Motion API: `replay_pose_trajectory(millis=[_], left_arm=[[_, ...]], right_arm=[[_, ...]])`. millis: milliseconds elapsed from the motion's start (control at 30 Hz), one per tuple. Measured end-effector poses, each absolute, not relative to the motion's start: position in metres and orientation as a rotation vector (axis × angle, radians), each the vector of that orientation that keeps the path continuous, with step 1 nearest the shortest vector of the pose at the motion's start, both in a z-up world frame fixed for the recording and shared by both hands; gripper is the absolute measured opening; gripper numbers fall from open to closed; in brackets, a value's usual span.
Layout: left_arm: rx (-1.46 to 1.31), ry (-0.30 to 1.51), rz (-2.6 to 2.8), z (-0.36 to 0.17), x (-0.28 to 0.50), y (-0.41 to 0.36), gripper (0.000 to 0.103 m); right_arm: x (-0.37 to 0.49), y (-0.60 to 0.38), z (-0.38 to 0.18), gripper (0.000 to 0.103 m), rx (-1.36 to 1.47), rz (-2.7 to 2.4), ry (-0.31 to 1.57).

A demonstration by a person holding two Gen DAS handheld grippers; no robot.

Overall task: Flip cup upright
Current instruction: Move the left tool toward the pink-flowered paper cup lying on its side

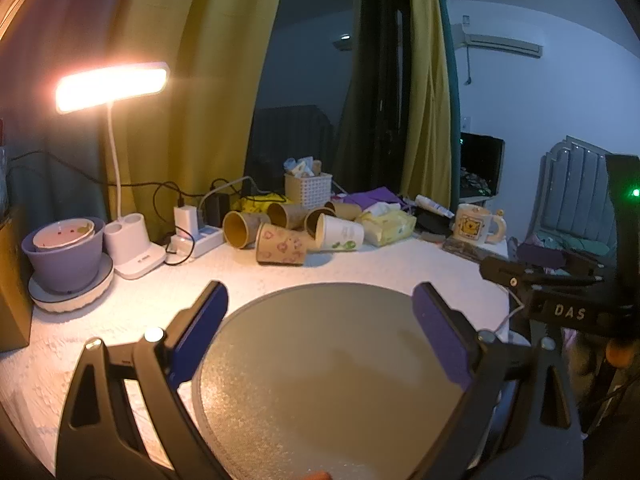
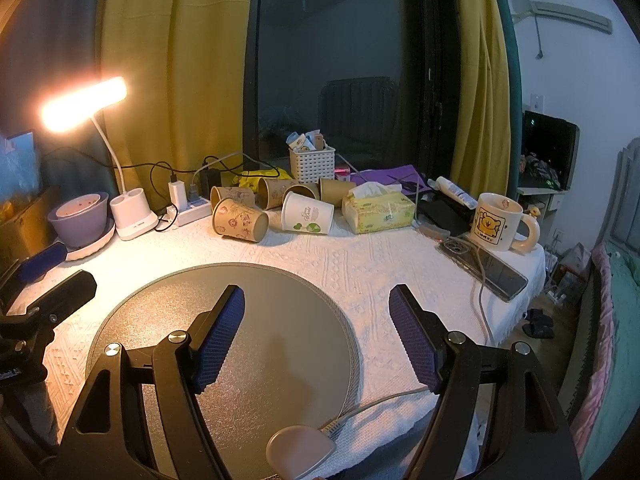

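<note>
Several paper cups lie on their sides at the back of the table. The nearest are a brown printed cup and a white cup with green print. More brown cups lie behind them. My left gripper is open and empty above a round grey mat. My right gripper is open and empty above the same mat's right side. Both grippers are well short of the cups.
A lit desk lamp, a purple bowl on a plate, a power strip, a white basket, a tissue pack, a yellow-print mug and a phone ring the table. A cable crosses the mat's front.
</note>
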State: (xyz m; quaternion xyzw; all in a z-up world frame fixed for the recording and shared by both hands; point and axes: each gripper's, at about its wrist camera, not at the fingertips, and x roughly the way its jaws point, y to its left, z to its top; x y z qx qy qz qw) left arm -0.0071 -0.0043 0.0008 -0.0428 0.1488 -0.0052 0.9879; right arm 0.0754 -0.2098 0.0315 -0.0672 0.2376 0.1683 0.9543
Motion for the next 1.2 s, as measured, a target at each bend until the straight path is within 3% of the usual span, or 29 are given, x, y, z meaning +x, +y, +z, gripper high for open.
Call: replay_pose_trajectory(millis=[433,1200], left_arm=[[-0.079,0.371,-0.012,0.001,0.008,-0.001,0.094],[-0.241,0.808,0.056,-0.023,0.166,-0.006,0.094]], right_arm=[[0.098,-0.207,0.033,0.078,-0.168,0.4,0.481],[0.289,-0.16,0.015,0.078,-0.191,0.66,0.639]])
